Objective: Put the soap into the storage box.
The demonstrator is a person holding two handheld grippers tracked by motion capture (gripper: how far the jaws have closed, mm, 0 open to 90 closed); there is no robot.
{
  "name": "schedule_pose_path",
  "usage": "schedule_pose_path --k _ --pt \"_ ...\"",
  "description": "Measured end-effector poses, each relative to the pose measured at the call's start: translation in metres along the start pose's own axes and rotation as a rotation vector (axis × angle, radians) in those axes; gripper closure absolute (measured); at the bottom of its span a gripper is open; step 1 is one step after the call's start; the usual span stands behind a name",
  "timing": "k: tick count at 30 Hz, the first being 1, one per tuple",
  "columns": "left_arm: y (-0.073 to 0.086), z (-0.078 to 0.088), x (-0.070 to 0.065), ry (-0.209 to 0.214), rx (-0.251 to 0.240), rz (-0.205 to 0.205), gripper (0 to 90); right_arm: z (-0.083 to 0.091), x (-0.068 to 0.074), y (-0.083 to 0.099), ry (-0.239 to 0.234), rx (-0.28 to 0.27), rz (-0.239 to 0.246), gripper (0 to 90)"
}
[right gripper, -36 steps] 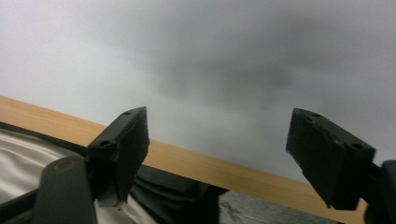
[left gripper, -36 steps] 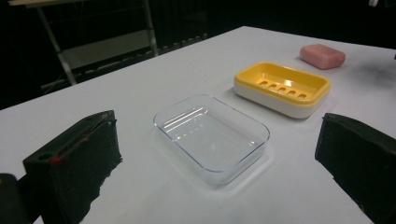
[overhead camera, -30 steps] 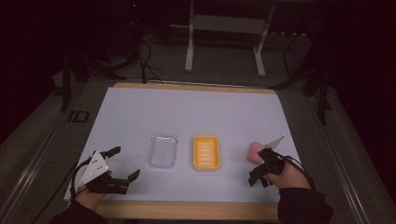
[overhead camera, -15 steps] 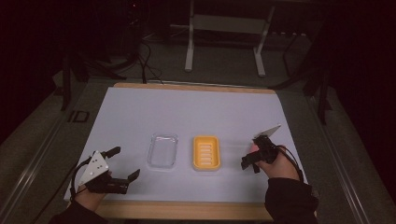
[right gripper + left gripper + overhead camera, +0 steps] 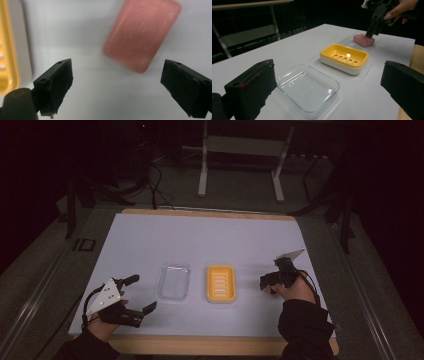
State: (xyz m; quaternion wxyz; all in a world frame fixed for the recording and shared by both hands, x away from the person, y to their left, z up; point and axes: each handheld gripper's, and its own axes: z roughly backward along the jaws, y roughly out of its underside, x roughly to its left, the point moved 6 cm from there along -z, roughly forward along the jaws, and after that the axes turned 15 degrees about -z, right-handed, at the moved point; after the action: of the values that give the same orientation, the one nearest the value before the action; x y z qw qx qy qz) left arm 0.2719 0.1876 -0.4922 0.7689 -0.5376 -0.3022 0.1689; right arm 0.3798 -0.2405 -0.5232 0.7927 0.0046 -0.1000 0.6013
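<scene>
moved: your right gripper (image 5: 117,87) swung left over the pink soap (image 5: 142,33)
jaws: both grippers spread, empty
risk: soap sits skewed, your pinch may slip off it

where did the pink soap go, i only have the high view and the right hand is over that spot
Observer: The pink soap lies flat on the table, just ahead of the right gripper, whose jaws are wide apart.
Operator: touching it yet
Observer: No. In the right gripper view, bare table shows between both jaws and the soap.
Operator: is the yellow dish near it
Observer: The yellow soap dish sits beside the soap with a gap, and it is empty.
</scene>
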Motion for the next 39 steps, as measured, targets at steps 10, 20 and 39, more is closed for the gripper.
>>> schedule_pose_path --k 10,20,39 --pt "-0.003 -0.010 0.000 0.036 -0.012 -0.002 0.3 -0.014 0.000 -0.017 0.033 0.006 -0.070 10.5" --pt "-0.005 -0.013 -0.003 0.063 -0.022 -0.014 0.3 -0.020 0.002 -0.034 0.101 -0.014 -0.145 20.6" --pt "-0.005 -0.015 -0.003 0.072 -0.022 -0.011 0.3 -0.035 0.000 -0.037 0.185 -0.002 -0.201 35.6"
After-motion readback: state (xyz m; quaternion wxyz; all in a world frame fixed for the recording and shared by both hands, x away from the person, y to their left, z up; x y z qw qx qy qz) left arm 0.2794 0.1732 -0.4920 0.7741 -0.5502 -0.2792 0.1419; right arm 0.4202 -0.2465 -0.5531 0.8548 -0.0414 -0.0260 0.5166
